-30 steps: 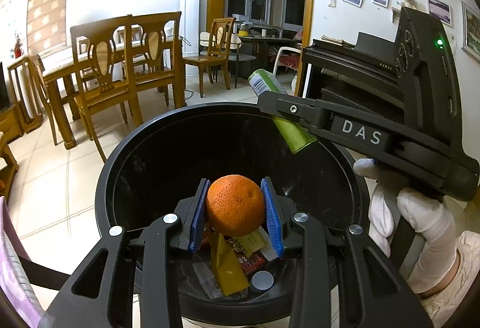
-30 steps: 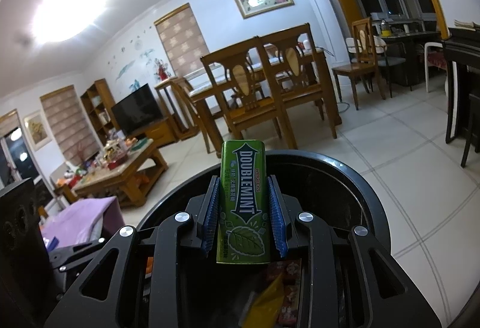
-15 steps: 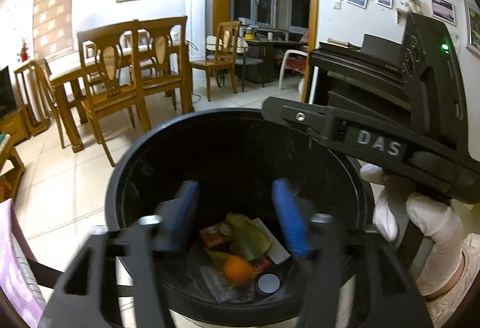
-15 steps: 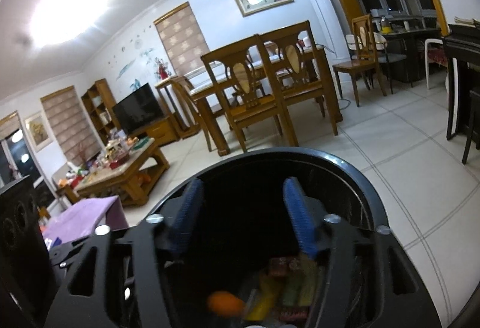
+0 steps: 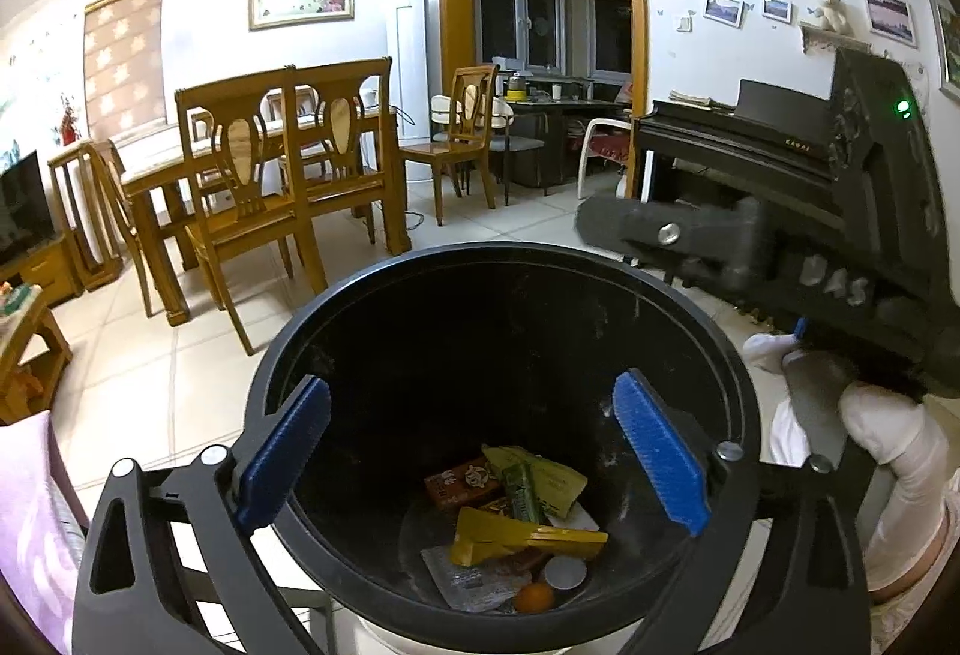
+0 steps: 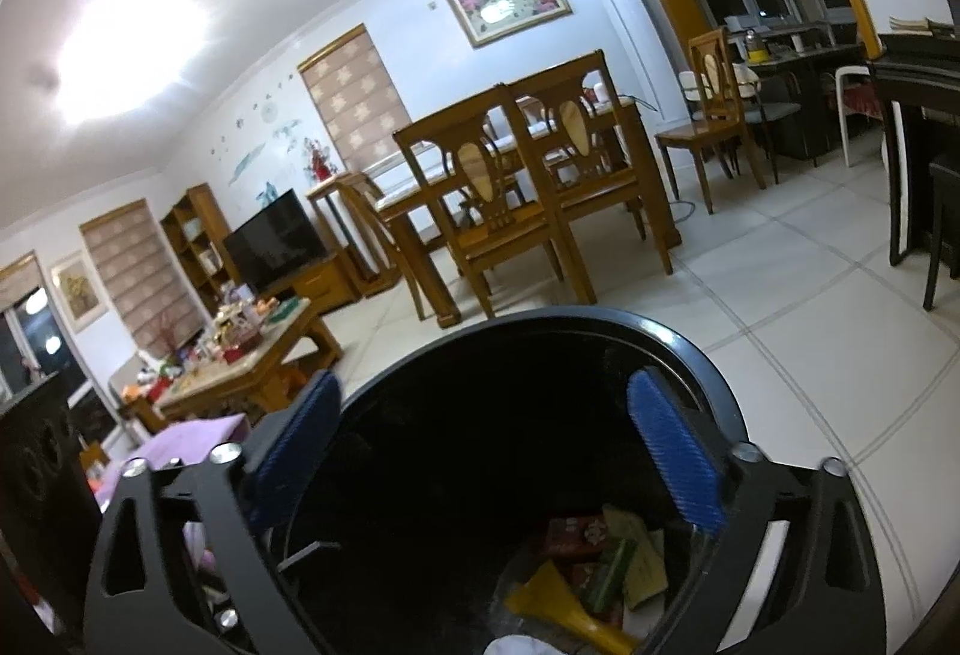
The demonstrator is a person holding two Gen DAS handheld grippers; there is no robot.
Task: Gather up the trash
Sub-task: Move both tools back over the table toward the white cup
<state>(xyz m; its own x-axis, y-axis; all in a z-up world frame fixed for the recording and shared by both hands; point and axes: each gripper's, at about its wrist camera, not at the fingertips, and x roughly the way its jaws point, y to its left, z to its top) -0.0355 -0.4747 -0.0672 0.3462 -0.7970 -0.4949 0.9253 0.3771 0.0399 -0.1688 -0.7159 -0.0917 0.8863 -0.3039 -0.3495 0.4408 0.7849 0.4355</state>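
Note:
A round black trash bin [image 5: 420, 259] stands on the tiled floor below both grippers; it also shows in the right wrist view [image 6: 708, 367]. At its bottom lie the small orange [image 5: 534, 597], the green gum pack [image 5: 523, 493], a yellow wrapper [image 5: 510, 535], a red packet [image 5: 462, 482] and a silver cap [image 5: 564, 572]. My left gripper [image 5: 474, 445] is open and empty over the bin. My right gripper [image 6: 480, 451] is open and empty over the bin; its body [image 5: 780, 259] shows at the right in the left wrist view.
A wooden dining table with chairs [image 5: 282, 157] stands behind the bin. A black piano [image 5: 738, 139] is at the right. A cluttered coffee table [image 6: 240, 355] and a TV [image 6: 273, 247] are at the left. A purple cloth [image 6: 192, 433] lies close by.
Both grippers opened: the orange dropped from the left one and the green gum pack from the right one into the bin. Both jaws have since spread wider.

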